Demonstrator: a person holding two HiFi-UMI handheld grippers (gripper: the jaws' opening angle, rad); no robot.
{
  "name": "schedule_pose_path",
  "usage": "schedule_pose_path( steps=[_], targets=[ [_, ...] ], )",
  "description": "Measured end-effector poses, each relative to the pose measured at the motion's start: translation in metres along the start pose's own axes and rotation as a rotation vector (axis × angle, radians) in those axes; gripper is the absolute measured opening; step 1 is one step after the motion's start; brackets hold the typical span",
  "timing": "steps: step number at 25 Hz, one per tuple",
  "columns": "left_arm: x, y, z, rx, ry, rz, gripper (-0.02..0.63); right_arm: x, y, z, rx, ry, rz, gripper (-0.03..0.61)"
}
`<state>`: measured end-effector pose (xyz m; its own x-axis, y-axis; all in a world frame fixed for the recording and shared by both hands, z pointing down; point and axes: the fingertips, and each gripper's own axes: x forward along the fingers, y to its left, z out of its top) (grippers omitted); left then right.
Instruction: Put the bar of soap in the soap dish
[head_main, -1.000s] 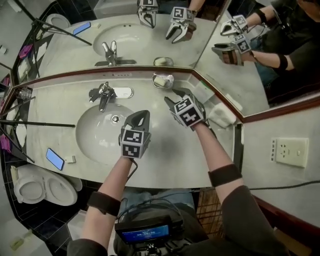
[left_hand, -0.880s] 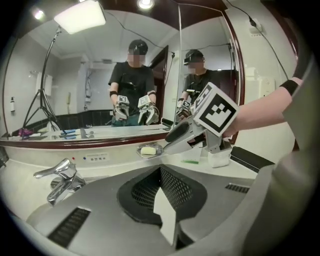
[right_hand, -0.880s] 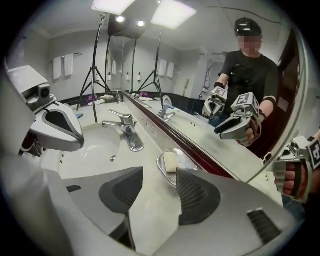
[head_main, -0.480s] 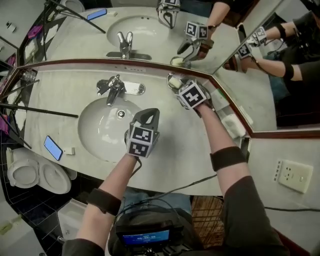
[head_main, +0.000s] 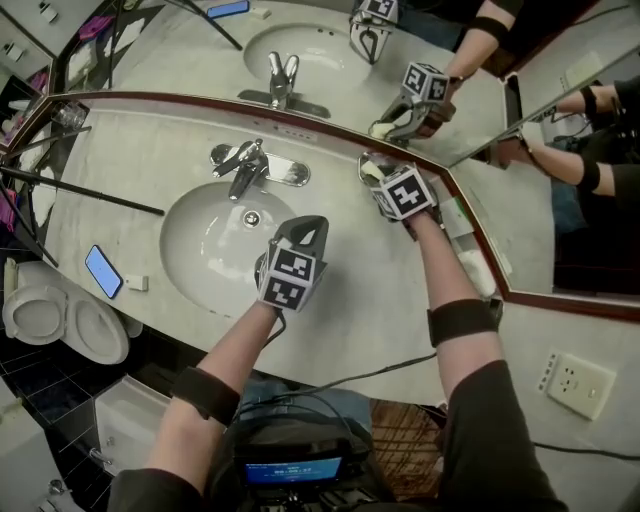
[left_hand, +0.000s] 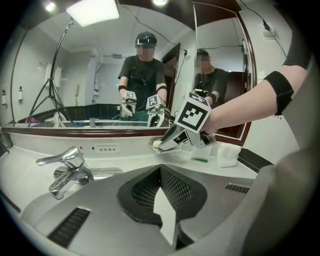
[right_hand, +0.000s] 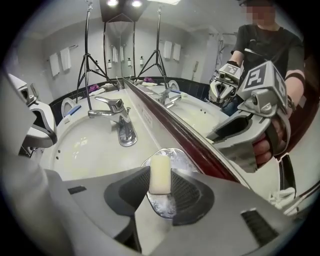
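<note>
**A:** Right gripper view, entry one: what is held, and why that way?

**B:** Right gripper (right_hand: 160, 189): jaws just closing, pads clasping the bar of soap (right_hand: 160, 172) by its long sides. The soap is at frame centre, in or just over the soap dish (right_hand: 181, 156); I cannot tell whether it rests there. The steep tilt likely clears the mirror frame (right_hand: 200, 145) just behind.

**A:** Entry two?

**B:** Left gripper (left_hand: 162, 197): clenched, empty, beside the basin (head_main: 200, 245). The tap (right_hand: 120, 125) is well apart from the dish.

Pale marble counter (head_main: 130, 150), corner mirrors (head_main: 180, 50), white toilet (head_main: 60, 325)
</note>
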<state>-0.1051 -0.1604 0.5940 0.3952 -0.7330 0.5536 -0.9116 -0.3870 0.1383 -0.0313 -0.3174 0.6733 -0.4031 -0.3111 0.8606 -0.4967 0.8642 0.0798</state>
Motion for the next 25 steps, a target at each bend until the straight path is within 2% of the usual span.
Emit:
schedule_pose_path(
  steps=[5, 11, 15, 19, 22, 25],
  targets=[
    [0.0, 0.001, -0.001, -0.005, 0.003, -0.004, 0.002, -0.001, -0.001, 0.003, -0.003, 0.0, -0.014, 0.147],
    [-0.005, 0.001, 0.0, -0.004, 0.0, -0.003, 0.002, -0.019, -0.002, 0.007, 0.063, -0.079, -0.039, 0.147],
    [-0.014, -0.003, 0.005, 0.007, -0.006, -0.011, 0.002, -0.053, 0.007, 0.018, 0.143, -0.206, -0.036, 0.147],
    [-0.023, -0.008, 0.014, 0.018, -0.031, -0.017, 0.003, -0.105, 0.026, 0.03, 0.267, -0.41, -0.029, 0.149],
    [-0.036, -0.018, 0.028, 0.033, -0.069, -0.037, 0.002, -0.157, 0.044, 0.027, 0.375, -0.545, -0.056, 0.149],
    [-0.053, -0.031, 0.047, 0.06, -0.104, -0.068, 0.002, -0.202, 0.064, 0.015, 0.451, -0.622, -0.091, 0.149]
  ],
)
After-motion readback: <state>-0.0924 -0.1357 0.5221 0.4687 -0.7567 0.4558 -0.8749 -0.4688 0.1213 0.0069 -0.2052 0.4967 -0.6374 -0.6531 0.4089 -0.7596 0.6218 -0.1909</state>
